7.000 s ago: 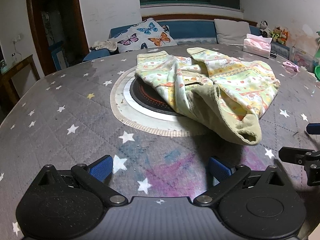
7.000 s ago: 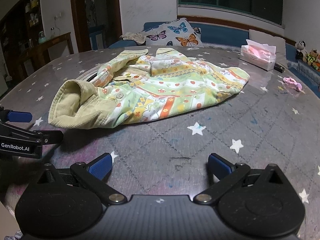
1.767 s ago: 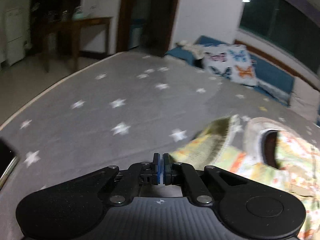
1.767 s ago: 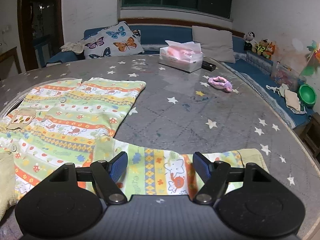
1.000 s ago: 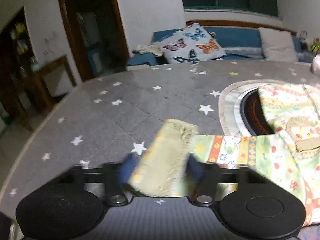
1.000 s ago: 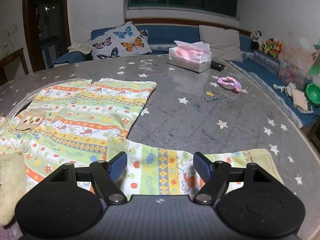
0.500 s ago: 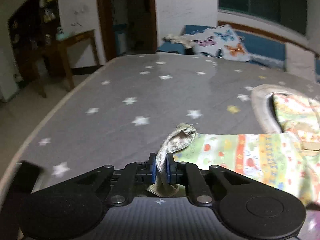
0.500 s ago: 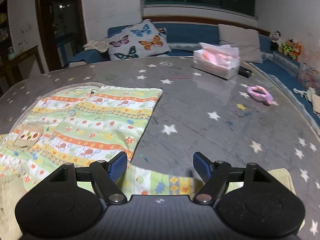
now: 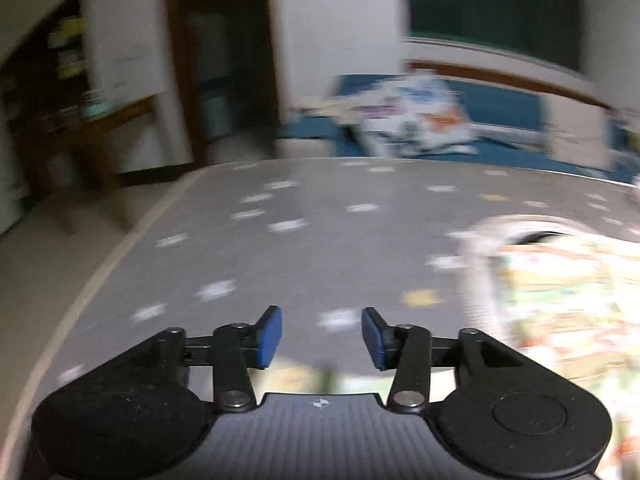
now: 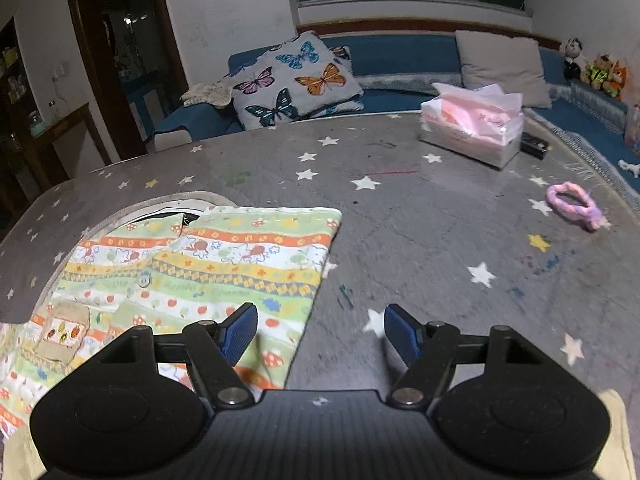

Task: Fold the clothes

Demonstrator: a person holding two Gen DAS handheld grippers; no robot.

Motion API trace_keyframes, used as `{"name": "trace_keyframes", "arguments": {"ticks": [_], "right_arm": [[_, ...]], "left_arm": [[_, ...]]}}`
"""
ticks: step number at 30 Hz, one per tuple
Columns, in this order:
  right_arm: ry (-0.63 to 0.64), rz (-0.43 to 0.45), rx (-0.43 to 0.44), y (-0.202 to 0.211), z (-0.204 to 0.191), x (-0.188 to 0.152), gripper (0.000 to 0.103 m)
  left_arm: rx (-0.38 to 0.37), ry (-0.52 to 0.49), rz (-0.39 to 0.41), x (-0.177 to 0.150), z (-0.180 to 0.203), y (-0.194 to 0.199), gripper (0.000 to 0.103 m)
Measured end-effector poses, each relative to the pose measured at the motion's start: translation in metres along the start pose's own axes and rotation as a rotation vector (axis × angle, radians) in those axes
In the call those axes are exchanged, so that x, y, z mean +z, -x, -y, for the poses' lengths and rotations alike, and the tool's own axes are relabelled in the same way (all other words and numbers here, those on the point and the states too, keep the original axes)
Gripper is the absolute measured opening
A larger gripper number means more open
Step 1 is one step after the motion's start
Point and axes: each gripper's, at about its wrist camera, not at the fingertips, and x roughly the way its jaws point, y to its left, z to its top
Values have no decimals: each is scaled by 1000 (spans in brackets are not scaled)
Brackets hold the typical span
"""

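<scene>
A child's patterned shirt [image 10: 224,264], yellow-green with orange stripes, lies spread flat on the grey star-print table [image 10: 440,240]. In the blurred left wrist view the shirt [image 9: 560,300] lies at the right, with a strip of it just below the fingers. My left gripper [image 9: 321,334] is open and empty above the table. My right gripper [image 10: 320,332] is open and empty; its left finger hangs over the shirt's right edge. A sleeve cuff [image 10: 616,412] shows at the lower right, under the gripper body.
A round burner ring [image 10: 160,210] set in the table lies partly under the shirt. A pink tissue box [image 10: 472,128] and a pink hair tie [image 10: 572,202] sit at the far right. A blue sofa with a butterfly pillow [image 10: 296,80] stands behind the table.
My left gripper has opened and let go of the sleeve cuff it pinched, and it is moving fast. My right gripper stays open and has moved forward over the shirt's edge.
</scene>
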Motion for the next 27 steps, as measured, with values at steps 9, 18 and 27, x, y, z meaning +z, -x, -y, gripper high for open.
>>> {"name": "trace_keyframes", "arguments": {"ticks": [9,18,27], "right_arm": [[2,-10,26,-26,-5,18,72],[20,-15,39,-43,-7,30,72],[13,-24,39,-50,-4,30,72]], "left_arm": [[-281,-158,-70,33,119,-72,61],[-249,-232,-99,44,159,-119,62],[-337,-217,-41,45,157,-104,10]]}}
